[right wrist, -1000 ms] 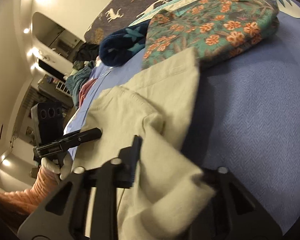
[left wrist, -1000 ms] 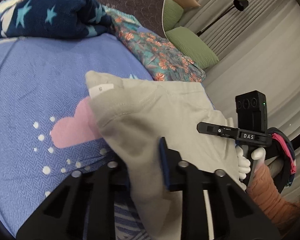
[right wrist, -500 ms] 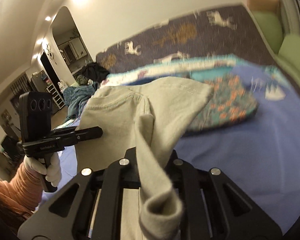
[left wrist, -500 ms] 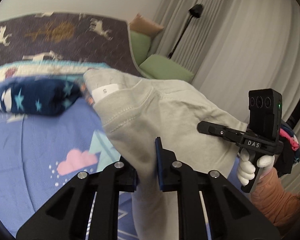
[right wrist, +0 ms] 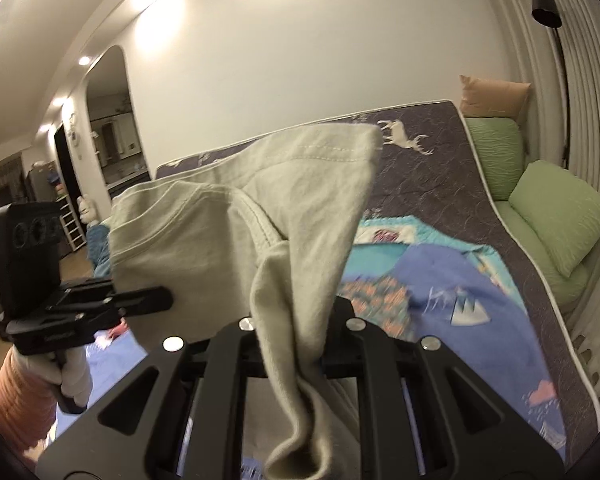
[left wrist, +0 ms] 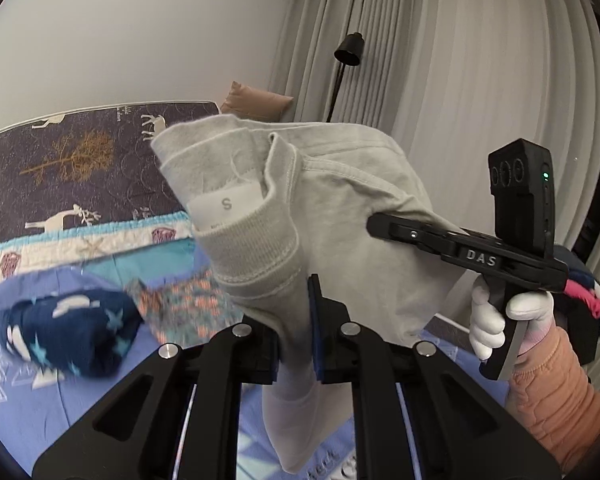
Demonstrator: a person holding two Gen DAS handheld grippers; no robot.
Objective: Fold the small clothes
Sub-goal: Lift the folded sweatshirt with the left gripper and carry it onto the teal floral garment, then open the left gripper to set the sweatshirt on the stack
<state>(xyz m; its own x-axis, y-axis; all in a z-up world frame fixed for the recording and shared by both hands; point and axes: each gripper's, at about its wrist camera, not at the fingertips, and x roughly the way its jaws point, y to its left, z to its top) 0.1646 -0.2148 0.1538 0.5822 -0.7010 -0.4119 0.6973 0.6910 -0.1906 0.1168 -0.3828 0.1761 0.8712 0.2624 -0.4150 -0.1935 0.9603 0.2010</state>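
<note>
One beige garment (left wrist: pixel 340 216), held up off the bed (right wrist: pixel 480 280); one size tag (left wrist: pixel 226 204) reading "S" at its collar. Two hand-held grippers: left hand-held gripper (left wrist: pixel 294 328) and right hand-held gripper (right wrist: pixel 296 332), each clamped on the fabric. Two folded items on the bed: one navy star-print bundle (left wrist: pixel 68 332), one floral-print piece (left wrist: pixel 184 300). Two green cushions (right wrist: pixel 556 212), one tan cushion (right wrist: pixel 494 96). One black floor lamp (left wrist: pixel 350 50). One bed.

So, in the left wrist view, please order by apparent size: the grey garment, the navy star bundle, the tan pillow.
1. Grey garment, largest, though it hangs nearest the camera.
2. Navy star bundle.
3. Tan pillow, smallest, but farthest away, so its true size is unsure.
</note>
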